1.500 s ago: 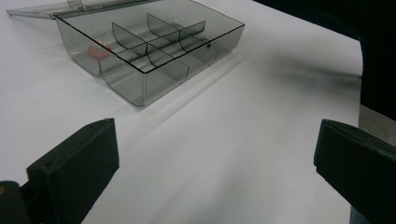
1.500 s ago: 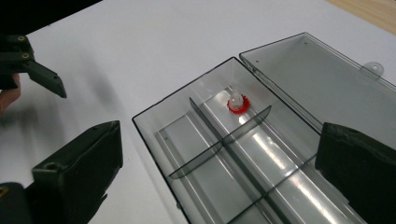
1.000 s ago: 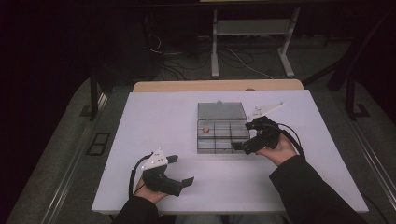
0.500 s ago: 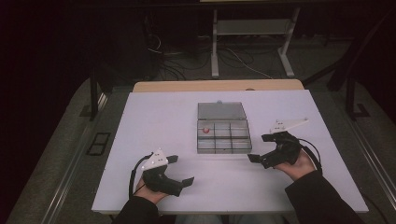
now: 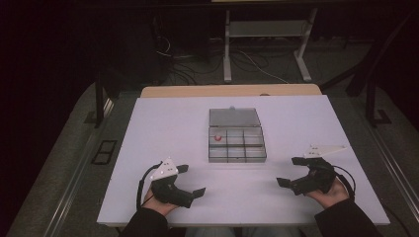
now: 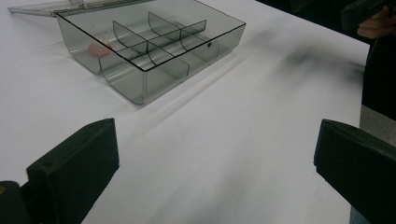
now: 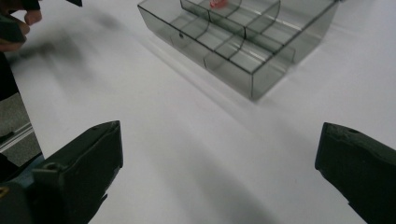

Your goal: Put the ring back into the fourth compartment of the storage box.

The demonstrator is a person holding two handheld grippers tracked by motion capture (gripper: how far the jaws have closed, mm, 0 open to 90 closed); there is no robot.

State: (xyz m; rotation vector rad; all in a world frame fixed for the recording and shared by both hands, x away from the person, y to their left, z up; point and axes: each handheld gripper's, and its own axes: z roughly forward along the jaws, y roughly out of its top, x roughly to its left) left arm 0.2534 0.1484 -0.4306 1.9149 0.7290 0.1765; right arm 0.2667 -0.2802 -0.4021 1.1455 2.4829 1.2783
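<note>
Flanking one six-compartment box holding perhaps one red piece, two claws gape empty.

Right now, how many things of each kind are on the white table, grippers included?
Grippers: 2, left and right, both open.
Clear divided box, lid open: 1.
Small red piece in one compartment: 1.
Total: 4.

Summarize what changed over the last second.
The right gripper pulled back from the box toward the person and out to the table's right, now resting with jaws open, empty. The left gripper, the open box and the red piece in its compartment stayed put.
</note>
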